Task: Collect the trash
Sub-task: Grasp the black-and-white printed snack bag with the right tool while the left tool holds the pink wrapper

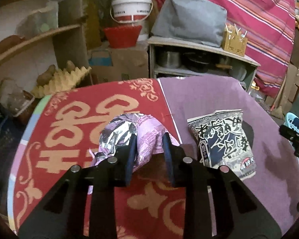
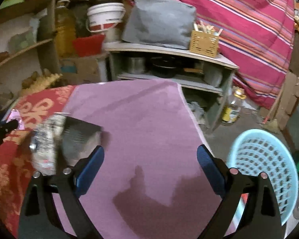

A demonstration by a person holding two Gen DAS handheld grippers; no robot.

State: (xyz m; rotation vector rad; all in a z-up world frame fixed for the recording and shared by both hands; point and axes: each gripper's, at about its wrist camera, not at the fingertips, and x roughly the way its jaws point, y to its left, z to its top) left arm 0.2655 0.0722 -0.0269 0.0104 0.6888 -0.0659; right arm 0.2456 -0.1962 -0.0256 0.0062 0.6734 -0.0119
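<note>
The left tool (image 1: 149, 139) is clenched on a crumpled pink wrapper (image 1: 127, 133), pinched between its narrowed pads above the counter (image 1: 269, 159). To its right lies a black-and-white snack packet (image 1: 223, 139). The right tool (image 2: 150, 151) hangs released, spread wide, holding nothing, with a blue basket (image 2: 265, 159) just to its right.

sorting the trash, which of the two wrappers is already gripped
The pink foil wrapper, clamped between the left gripper fingers over the red cloth. The black-and-white wrapper lies free on the purple cloth.

Red cloth (image 1: 73, 159) with gold scrollwork; plain mauve cloth (image 2: 141, 119); lilac-and-silver wrapper (image 1: 129, 131); black-and-white lettered packet (image 1: 223, 139); pale blue latticed basket (image 2: 269, 167).
</note>
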